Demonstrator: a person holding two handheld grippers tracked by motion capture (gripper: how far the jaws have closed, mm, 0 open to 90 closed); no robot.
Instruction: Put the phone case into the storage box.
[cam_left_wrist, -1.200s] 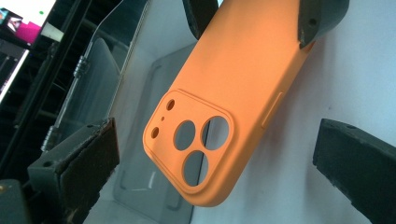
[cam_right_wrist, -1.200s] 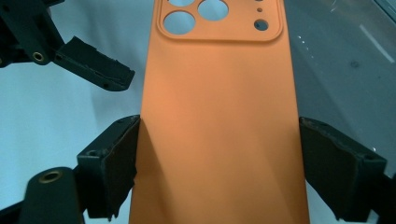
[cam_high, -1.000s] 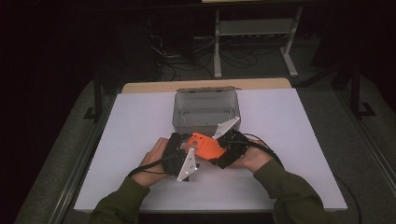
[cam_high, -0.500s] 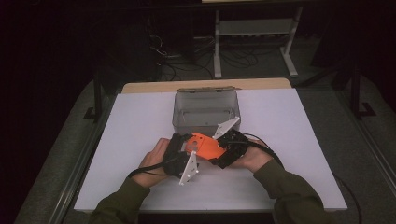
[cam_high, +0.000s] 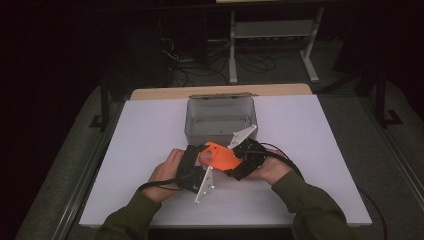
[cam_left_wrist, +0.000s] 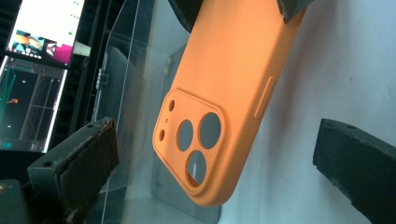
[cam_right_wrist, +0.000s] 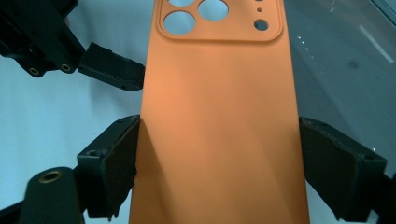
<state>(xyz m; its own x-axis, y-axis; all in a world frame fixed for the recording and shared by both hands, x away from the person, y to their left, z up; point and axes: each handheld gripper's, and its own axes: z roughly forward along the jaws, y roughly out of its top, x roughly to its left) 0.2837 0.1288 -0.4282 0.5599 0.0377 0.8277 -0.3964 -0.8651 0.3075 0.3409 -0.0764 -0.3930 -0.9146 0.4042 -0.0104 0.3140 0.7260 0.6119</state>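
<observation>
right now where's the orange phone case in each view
High view: orange phone case just below centre, between both grippers.
Left gripper view: centre, camera cutouts low, running up to the top edge.
Right gripper view: centre, between the jaws.
Shared landmark: clear plastic box.

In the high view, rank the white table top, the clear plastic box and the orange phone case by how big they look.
1. White table top, largest by far.
2. Clear plastic box.
3. Orange phone case, smallest, partly hidden by the grippers.

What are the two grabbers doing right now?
Left gripper: open, its pads apart from the orange phone case.
Right gripper: shut on the orange phone case, gripping its two long edges.
</observation>
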